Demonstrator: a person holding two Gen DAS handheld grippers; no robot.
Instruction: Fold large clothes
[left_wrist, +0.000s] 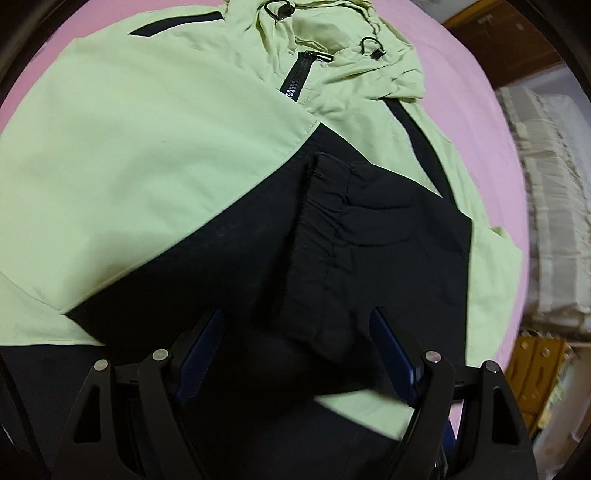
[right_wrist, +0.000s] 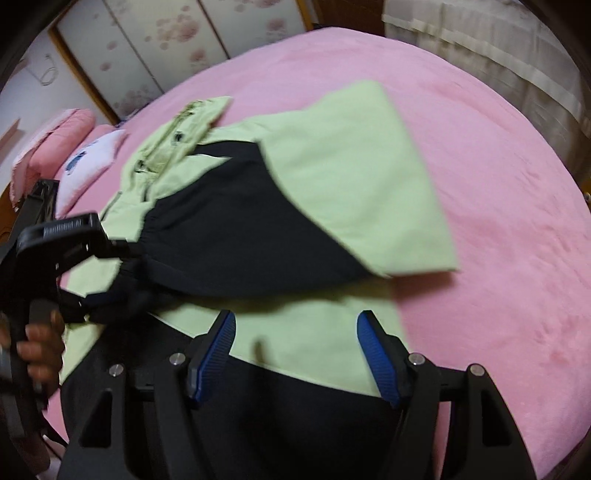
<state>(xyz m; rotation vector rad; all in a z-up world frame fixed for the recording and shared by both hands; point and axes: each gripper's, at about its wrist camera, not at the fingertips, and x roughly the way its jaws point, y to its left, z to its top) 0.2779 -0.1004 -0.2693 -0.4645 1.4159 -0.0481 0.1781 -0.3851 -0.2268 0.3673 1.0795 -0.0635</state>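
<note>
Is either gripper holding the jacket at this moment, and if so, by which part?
Nothing is held. The left gripper and the right gripper both stand open above the green-and-black jacket, pads off the fabric.

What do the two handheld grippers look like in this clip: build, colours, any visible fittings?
Both are black plastic linkage frames with triangular cut-outs and round silver pivot pins. The left gripper has dark navy ribbed pads; the right gripper has brighter blue ribbed pads. The right wrist view shows the left one's black handle.

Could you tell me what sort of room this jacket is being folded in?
Most likely a bedroom: the jacket lies on a pink bed, with pillows at its head and floral sliding doors behind.
</note>
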